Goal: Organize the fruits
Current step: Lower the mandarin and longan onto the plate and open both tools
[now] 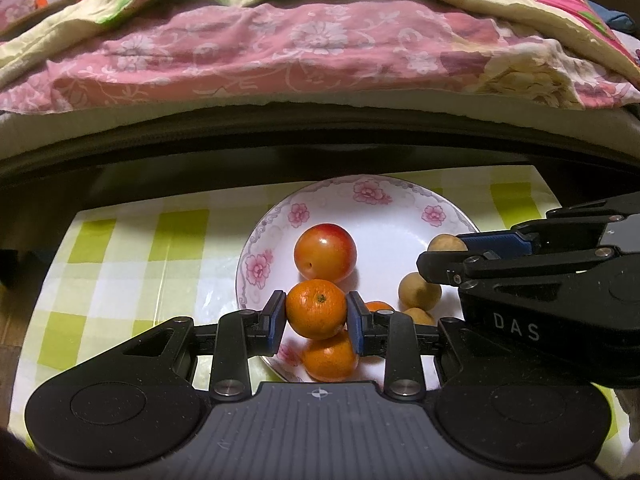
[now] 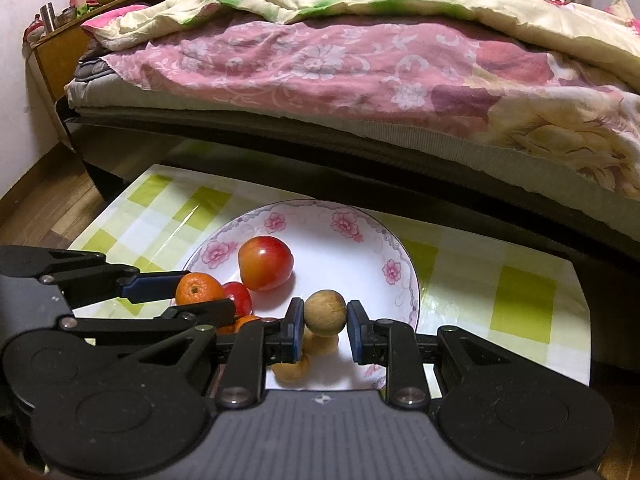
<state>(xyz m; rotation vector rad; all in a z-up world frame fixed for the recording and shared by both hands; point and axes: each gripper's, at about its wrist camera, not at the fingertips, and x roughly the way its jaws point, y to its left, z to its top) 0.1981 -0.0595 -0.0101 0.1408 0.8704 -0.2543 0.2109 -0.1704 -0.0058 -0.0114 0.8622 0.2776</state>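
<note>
On the left side of the left wrist view, the green-and-white checked tablecloth point(image 1: 120, 256) lies bare out to its left edge, with dark floor beyond it. The white round plate with pink flower rim point(image 1: 360, 196) sits mid-cloth; its near rim is hidden behind the left gripper point(image 1: 316, 316). That gripper reaches in low and level from the near side, its blue pads pressed on both sides of a small orange mandarin point(image 1: 317, 309), which it grips above the plate. Directly below it a second orange mandarin point(image 1: 330, 356) lies on the plate, partly covered by the held one. A sliver of a third orange fruit point(image 1: 378, 306) peeks past the right finger; too little shows to name it. Behind, a large red-and-yellow round fruit point(image 1: 325, 253) rests free in the plate's middle.

Further right, tan round longan-like fruits point(image 1: 420, 290) lie on the plate, one cut off by the gripper body. The right gripper point(image 2: 325, 312) comes in from the right side, fingers pointing across the plate. In its own view a brown-tan round fruit point(image 2: 325, 312) sits between its pads: the left pad touches it, while a thin gap seems to show at the right pad, so whether it is clamped cannot be told. Two more tan fruits lie under it, half hidden.

A small dark-red fruit point(image 2: 239, 298) is mostly covered by the left gripper's fingers. Right of the plate the cloth lies open to its right edge. Just behind the table runs the dark bed frame point(image 2: 360, 168), close to the plate's far rim.
</note>
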